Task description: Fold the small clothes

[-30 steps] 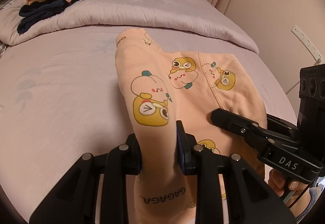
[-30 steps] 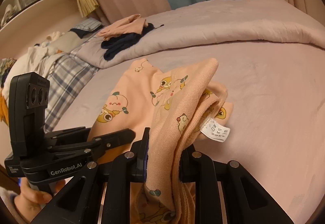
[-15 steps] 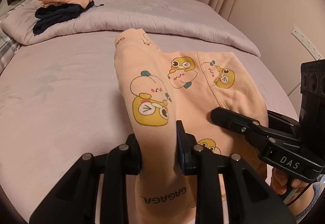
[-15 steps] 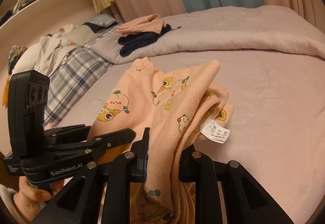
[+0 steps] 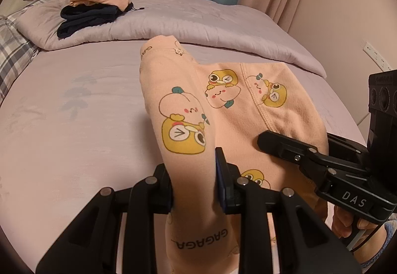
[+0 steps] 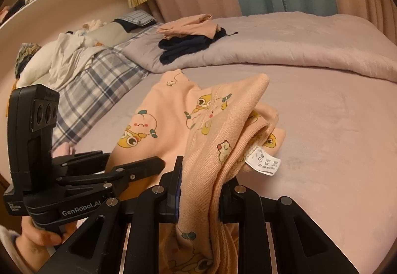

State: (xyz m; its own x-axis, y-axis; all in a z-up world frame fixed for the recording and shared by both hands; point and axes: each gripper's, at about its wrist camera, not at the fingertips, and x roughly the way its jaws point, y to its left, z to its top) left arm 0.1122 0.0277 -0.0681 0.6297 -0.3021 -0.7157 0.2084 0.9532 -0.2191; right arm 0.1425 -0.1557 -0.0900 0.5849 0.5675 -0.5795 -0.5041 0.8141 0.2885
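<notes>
Gripping peach pyjama garment (image 5: pixel 188 125), left gripper (image 5: pixel 193 187) and right gripper (image 6: pixel 198 189), fingers clamped, side by side.

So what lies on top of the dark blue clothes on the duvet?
A folded peach garment lies on the dark blue clothes, covering their far part. What lies under them besides the duvet is hidden.

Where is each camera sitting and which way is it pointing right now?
Left wrist: on the left gripper, looking along its jaws over the peach cartoon-print garment toward the curtains; the right gripper and some fingers show at right.
Right wrist: on the right gripper, facing the same garment and its care label; the left gripper and hand show at left.
Shared: the garment, the bed, the folded pile.
</notes>
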